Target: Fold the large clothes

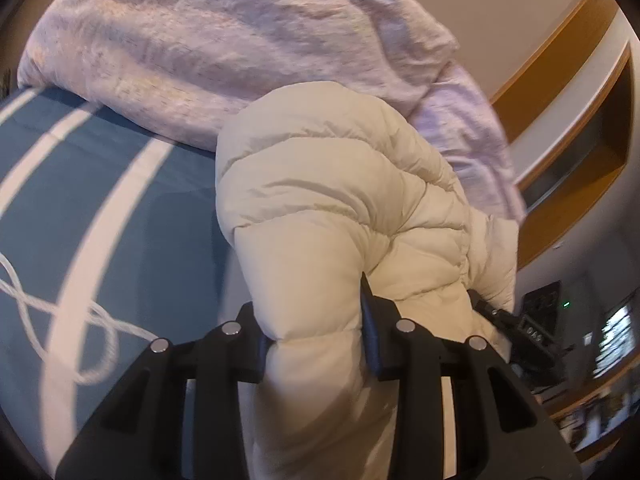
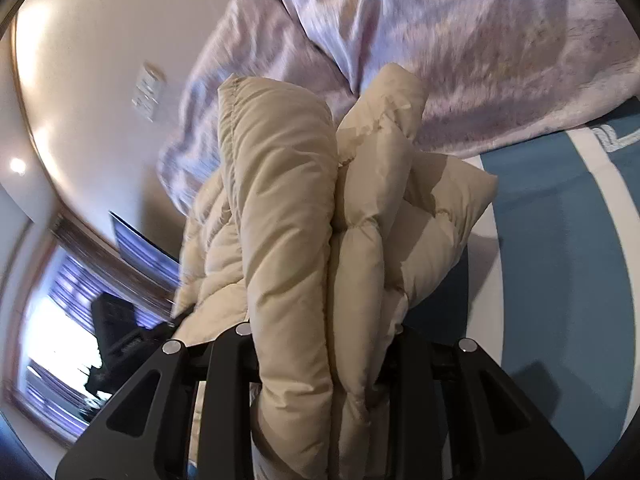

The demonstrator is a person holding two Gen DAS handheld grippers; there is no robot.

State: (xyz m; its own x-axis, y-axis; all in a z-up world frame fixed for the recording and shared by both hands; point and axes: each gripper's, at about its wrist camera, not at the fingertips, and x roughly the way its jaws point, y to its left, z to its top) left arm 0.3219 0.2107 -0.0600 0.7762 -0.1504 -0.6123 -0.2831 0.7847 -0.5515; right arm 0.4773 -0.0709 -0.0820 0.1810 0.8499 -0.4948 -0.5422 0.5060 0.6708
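A cream quilted puffer jacket is bunched up and lifted above the bed. My left gripper is shut on a thick roll of the jacket, which bulges up and forward over its fingers. My right gripper is shut on another bunched part of the jacket, with two padded folds standing up between its fingers. The other gripper shows as a dark shape behind the jacket in each view. The fingertips are hidden by the fabric.
A blue bedspread with white stripes lies below, with a white cord pattern. A crumpled pale pink duvet lies behind the jacket, also in the right wrist view. Wooden shelving and a window are beyond.
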